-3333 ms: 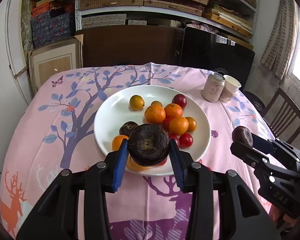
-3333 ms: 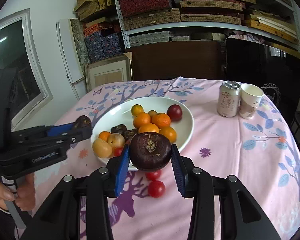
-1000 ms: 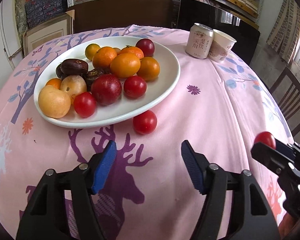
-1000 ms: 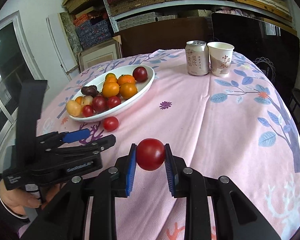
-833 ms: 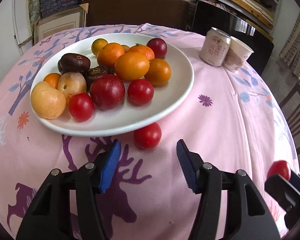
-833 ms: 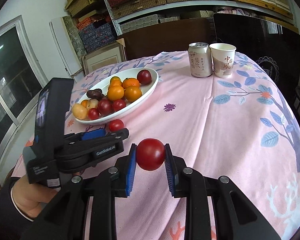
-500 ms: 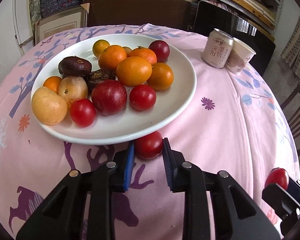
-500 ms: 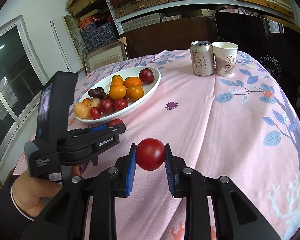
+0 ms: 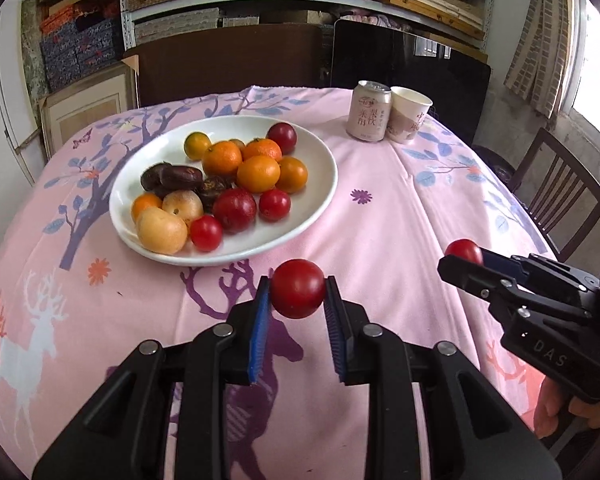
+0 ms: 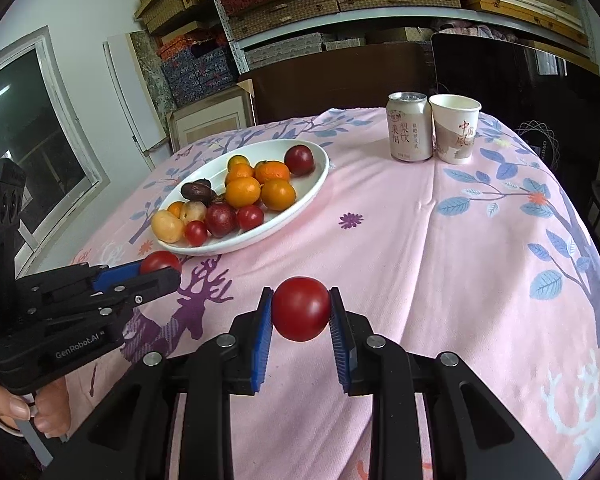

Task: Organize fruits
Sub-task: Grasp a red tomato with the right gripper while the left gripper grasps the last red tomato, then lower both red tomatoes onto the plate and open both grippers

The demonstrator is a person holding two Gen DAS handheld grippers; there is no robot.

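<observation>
A white plate holds several oranges, red tomatoes, dark plums and yellow fruits. My left gripper is shut on a red tomato and holds it above the cloth, in front of the plate. It also shows in the right wrist view with its tomato. My right gripper is shut on another red tomato, held above the cloth to the right of the plate. It shows in the left wrist view too.
A drink can and a paper cup stand at the far right of the pink tablecloth. A wooden chair stands off the right edge. Shelves with boxes are behind.
My left gripper closed on the tomato that lay in front of the plate and lifted it off the cloth. My right gripper kept holding its tomato.
</observation>
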